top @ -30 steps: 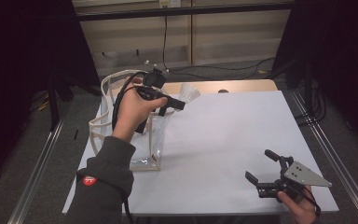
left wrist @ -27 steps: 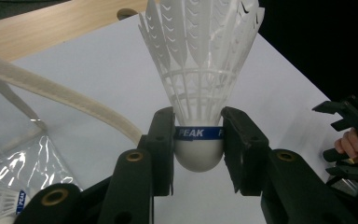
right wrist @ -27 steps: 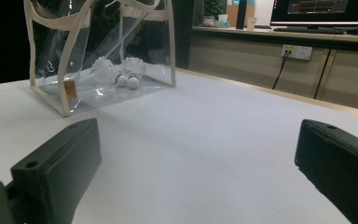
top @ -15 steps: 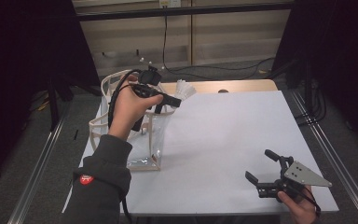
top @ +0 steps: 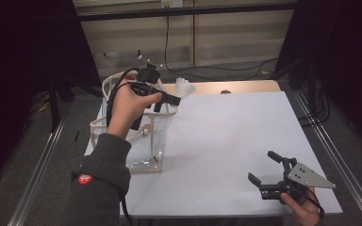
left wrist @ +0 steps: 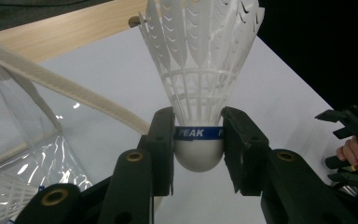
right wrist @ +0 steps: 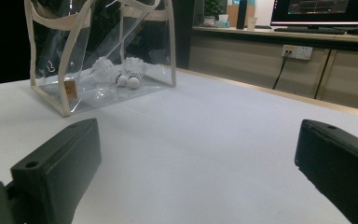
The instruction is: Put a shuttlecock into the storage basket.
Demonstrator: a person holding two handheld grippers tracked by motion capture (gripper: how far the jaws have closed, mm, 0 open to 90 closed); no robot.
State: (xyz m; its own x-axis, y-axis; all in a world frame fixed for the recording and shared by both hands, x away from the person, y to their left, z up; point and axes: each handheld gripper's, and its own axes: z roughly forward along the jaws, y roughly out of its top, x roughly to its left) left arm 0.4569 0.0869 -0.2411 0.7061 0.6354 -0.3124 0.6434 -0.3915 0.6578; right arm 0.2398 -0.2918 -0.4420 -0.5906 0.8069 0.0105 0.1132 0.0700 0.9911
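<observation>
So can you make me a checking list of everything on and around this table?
Surface: white table top, wooden strip at the far edge.
Job's things: shuttlecock with a blue band; clear bag with cream straps standing on the table, two shuttlecocks inside.
Clutter: nothing seen.
Grippers: left gripper shut on the shuttlecock's cork, held up beside the bag; right gripper open, low over the near right corner.
Cables: black cable trailing from the left gripper.
Surroundings: wall socket, monitor behind.
</observation>
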